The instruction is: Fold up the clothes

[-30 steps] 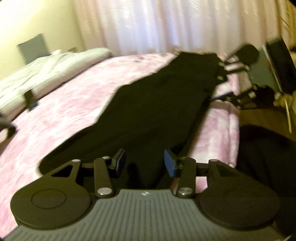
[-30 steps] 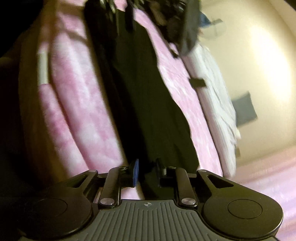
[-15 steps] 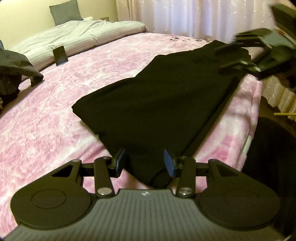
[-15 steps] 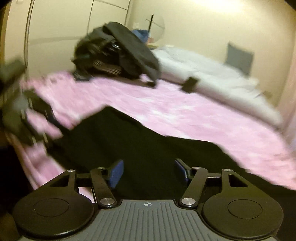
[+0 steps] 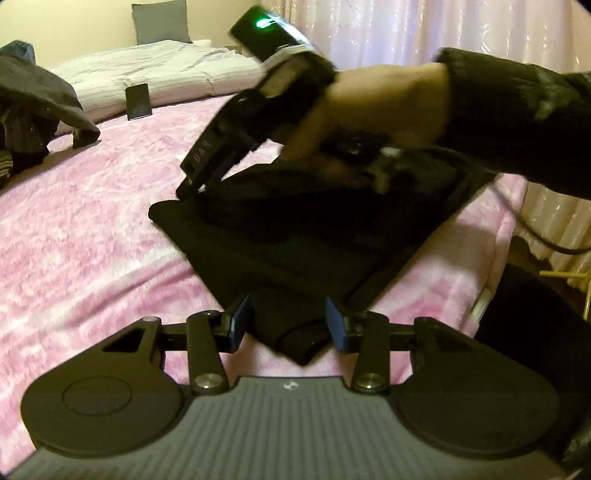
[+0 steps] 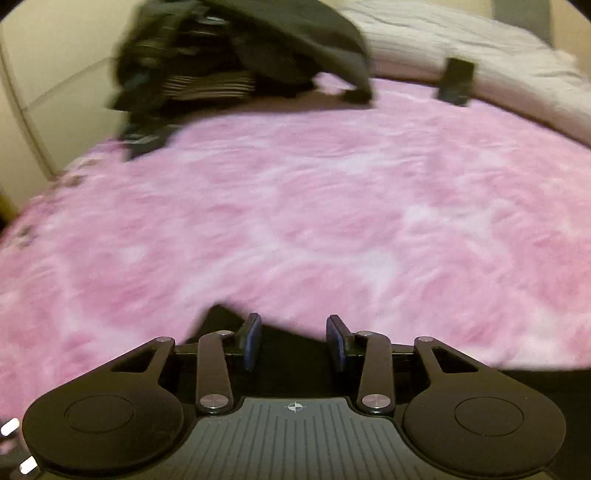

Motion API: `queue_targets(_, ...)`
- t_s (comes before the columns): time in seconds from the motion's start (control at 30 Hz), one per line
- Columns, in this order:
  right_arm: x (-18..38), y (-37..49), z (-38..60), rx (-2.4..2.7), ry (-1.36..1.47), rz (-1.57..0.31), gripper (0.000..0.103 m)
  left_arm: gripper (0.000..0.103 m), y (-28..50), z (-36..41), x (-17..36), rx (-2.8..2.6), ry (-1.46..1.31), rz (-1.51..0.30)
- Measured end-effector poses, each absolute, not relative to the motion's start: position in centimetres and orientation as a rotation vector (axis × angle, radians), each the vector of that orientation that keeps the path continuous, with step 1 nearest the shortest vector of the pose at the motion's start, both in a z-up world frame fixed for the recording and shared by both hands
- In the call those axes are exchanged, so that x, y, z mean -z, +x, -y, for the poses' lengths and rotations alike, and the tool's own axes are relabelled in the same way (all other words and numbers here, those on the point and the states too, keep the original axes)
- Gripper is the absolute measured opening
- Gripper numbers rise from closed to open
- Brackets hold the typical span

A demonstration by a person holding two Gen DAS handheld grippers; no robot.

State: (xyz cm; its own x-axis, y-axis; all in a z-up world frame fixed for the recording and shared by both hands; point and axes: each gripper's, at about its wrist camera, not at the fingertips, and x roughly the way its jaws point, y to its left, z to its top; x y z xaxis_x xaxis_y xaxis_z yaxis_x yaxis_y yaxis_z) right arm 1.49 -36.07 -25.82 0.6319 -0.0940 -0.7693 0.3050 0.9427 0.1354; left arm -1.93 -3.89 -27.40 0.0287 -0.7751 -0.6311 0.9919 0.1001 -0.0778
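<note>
A black garment (image 5: 295, 240) lies folded on the pink blanket (image 5: 92, 221). My left gripper (image 5: 290, 317) is at its near corner, and the rolled fold fills the gap between the blue pads, so it is shut on the cloth. A hand in a black sleeve (image 5: 517, 107) holds my right gripper (image 5: 184, 192) across the garment, tips at the far left corner. In the right wrist view the garment's edge (image 6: 295, 354) lies between the right gripper (image 6: 293, 332) pads. Those jaws are closing, still apart and not pressing the cloth.
A dark pile of clothes (image 5: 33, 107) sits at the far left of the bed, beside a black phone (image 5: 138, 101) and a white duvet (image 5: 166, 70). The bed edge (image 5: 491, 266) runs close on the right, with curtains (image 5: 406, 29) behind it.
The long garment now lies folded in half. My right gripper let go of its end and swung across to the far left corner. The left gripper kept the near corner.
</note>
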Motion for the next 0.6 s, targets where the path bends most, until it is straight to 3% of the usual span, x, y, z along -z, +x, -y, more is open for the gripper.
queue_targets(0.2,22.9,1.2,36.8,0.033,0.246,-0.813,0.038,0.038,1.0,2.4,25.9,1.375,0.212,-0.706)
queue_targets(0.53,24.4,6.7,32.3,-0.190,-0.082,-1.015,0.037,0.034,2.5,4.3,27.9,1.329,0.112,-0.860)
queue_targets(0.57,24.5,6.7,32.1,-0.200,-0.097,-1.023,0.021,0.034,2.1,4.2,27.9,1.330,0.124,-0.846)
queue_targets(0.6,24.6,6.7,32.0,-0.211,-0.113,-1.032,0.021,0.034,1.8,4.2,27.9,1.328,0.132,-0.838)
